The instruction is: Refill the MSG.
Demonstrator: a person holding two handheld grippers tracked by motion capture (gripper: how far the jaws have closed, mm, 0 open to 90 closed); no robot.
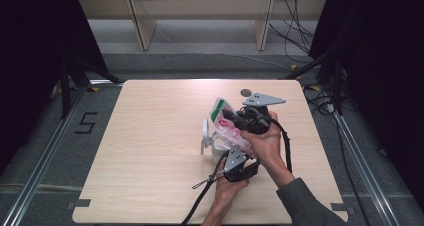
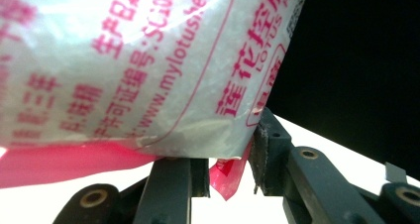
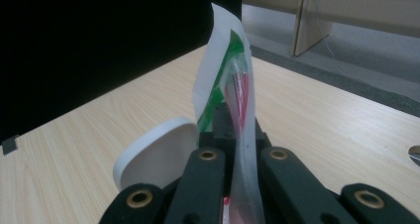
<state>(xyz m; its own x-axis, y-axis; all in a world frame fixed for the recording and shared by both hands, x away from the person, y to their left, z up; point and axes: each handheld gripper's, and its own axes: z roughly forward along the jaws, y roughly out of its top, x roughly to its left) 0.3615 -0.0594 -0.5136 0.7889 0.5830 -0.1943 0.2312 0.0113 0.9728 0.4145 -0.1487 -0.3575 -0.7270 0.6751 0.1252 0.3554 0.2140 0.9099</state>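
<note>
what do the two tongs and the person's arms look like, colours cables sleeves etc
Both tongs, left and right, are black, each topped by a grey three-cornered plate with small dark holes. A black cable trails from the left one. Up close, the jaws show brass-coloured pivot rings. The right arm wears a grey sleeve.

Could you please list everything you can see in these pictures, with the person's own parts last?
Seasoning bag: one, clear plastic with pink print and a green-and-white top, held above the table's middle between both grippers.
Container: one, white, hinged lid open, under the bag.
Table: one, light wood.
Round insert: one, grey, far table edge.
Right gripper: one, black, shut on the bag's top.
Left gripper: one, black, around the bag's pink bottom edge.
Hands: two, holding the grippers.
</note>
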